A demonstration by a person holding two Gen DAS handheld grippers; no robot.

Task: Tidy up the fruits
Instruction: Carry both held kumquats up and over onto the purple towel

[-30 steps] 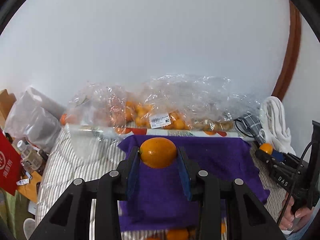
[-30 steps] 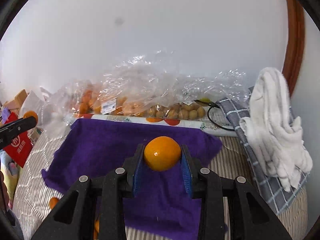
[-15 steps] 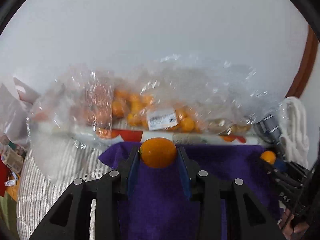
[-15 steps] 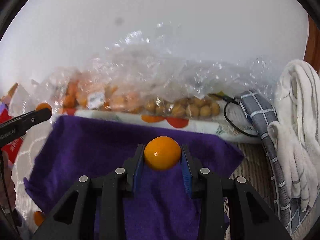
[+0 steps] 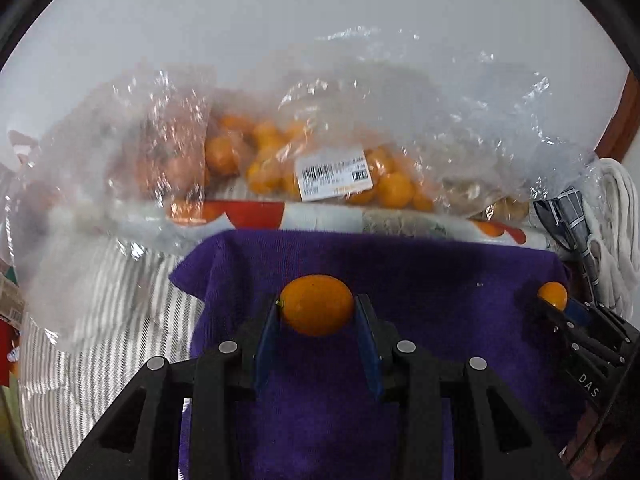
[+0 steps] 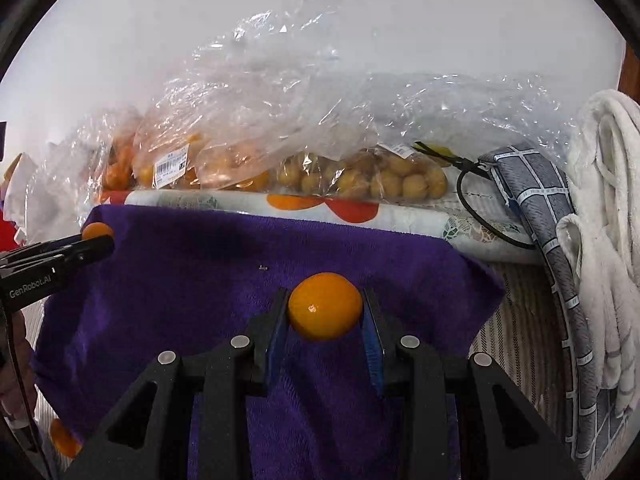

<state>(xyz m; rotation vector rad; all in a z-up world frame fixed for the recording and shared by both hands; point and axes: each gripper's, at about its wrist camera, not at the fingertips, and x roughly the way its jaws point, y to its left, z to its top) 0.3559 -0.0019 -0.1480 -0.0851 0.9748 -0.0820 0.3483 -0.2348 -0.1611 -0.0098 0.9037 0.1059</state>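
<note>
Kumquats fill both tools — the left hand-held gripper [image 5: 317, 312] pinches one kumquat [image 5: 317, 305], the right hand-held gripper [image 6: 325, 312] another kumquat [image 6: 325, 306], above the purple cloth [image 6: 192, 280].

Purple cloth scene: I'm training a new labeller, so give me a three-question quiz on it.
1. True or false: each gripper grips an orange fruit.
2. What lies under the left gripper and right gripper? A) purple cloth B) a wooden tray
3. Fill in: the clear bags lie ___ the cloth.

Key: 1 true; 2 A; 3 behind, by the wall.
</note>
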